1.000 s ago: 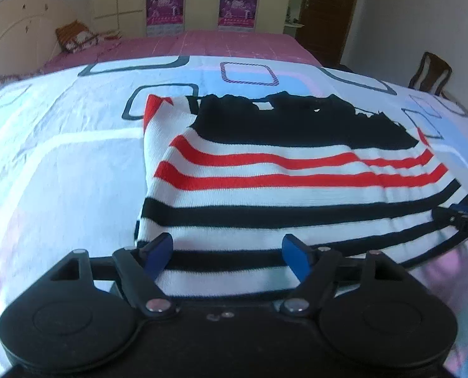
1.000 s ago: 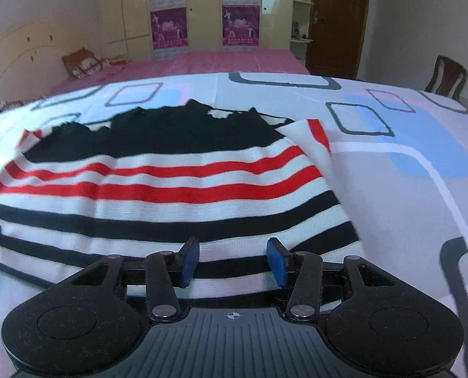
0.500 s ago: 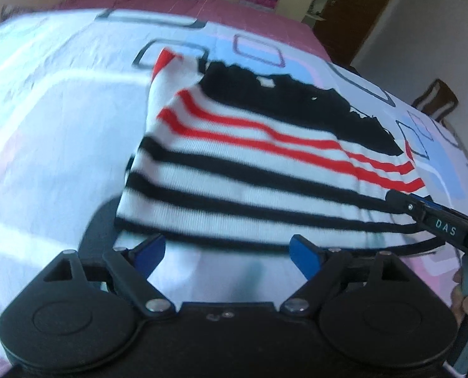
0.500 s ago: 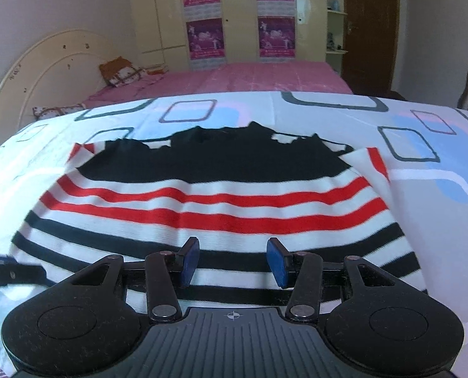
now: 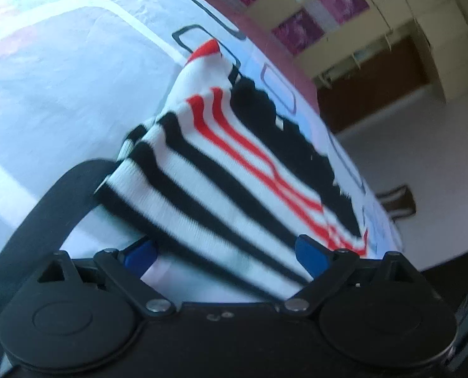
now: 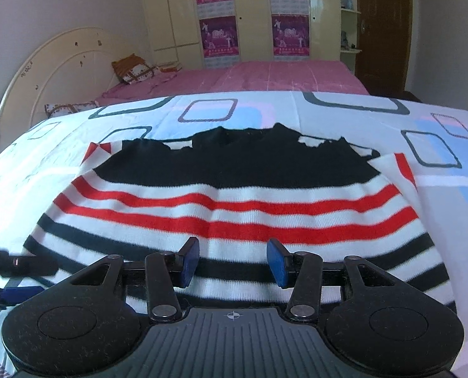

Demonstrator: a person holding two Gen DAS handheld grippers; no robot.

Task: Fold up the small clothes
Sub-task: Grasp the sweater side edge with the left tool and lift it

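Observation:
A small sweater [image 6: 234, 189], black at the top with red and black stripes on white, lies flat on the patterned bed sheet [image 6: 438, 189]. My right gripper [image 6: 234, 261] hovers open over the middle of its near hem, the blue pads apart and pressing on nothing. In the left wrist view the scene is tilted and the same sweater [image 5: 218, 173] runs diagonally. My left gripper [image 5: 226, 252] stands at its near left corner with jaws wide and still opening; the hem lies between the pads without being pinched. The left gripper [image 6: 10, 264] also shows at the right wrist view's left edge.
The sheet [image 5: 60, 78] stretches wide to the left of the sweater. Beyond lie a pink bedspread [image 6: 281, 75], a cream headboard [image 6: 54, 63] with pillows [image 6: 133, 69], a wardrobe with posters [image 6: 218, 34], a brown door [image 6: 385, 31] and a chair [image 5: 397, 201].
The left gripper rolled sharply, so its view now tilts, and its jaws spread wider. The right gripper slid left along the hem, from the sweater's right part to its middle.

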